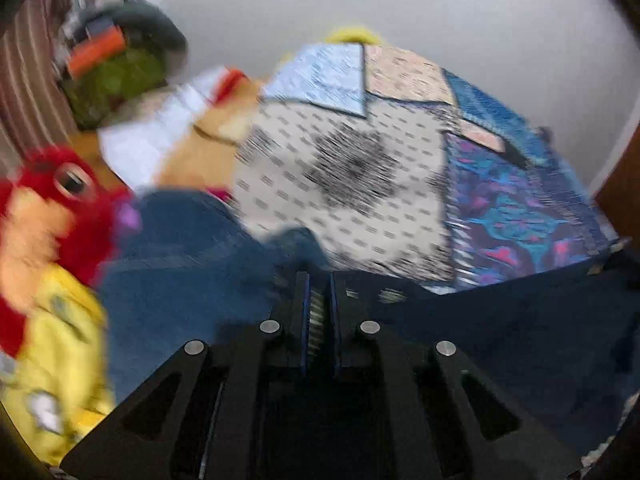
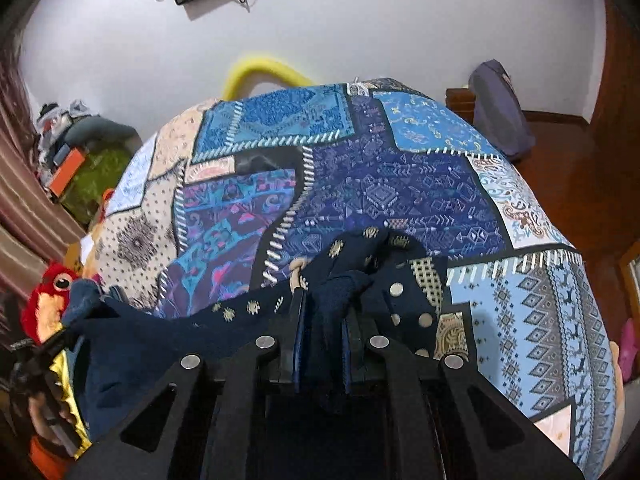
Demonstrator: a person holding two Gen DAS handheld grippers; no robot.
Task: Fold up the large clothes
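Note:
A navy garment with small gold motifs (image 2: 224,332) hangs stretched between my two grippers above the bed. In the right wrist view my right gripper (image 2: 322,304) is shut on a bunched fold of it, and cloth spills over both fingers. The left wrist view is blurred by motion. There my left gripper (image 1: 319,284) is shut, with a thin pale-patterned edge of the navy garment (image 1: 500,320) pinched between its pads. The dark cloth runs off to the right from there. A lighter blue cloth (image 1: 180,264) lies just left of the left gripper.
The bed's patchwork cover (image 2: 400,184) fills the middle of both views. A red plush toy (image 1: 60,200) and a yellow item (image 1: 60,360) sit at the bed's left side. A clutter heap (image 2: 80,160) stands by the curtain. A grey bag (image 2: 500,112) and wooden floor (image 2: 580,184) are on the right.

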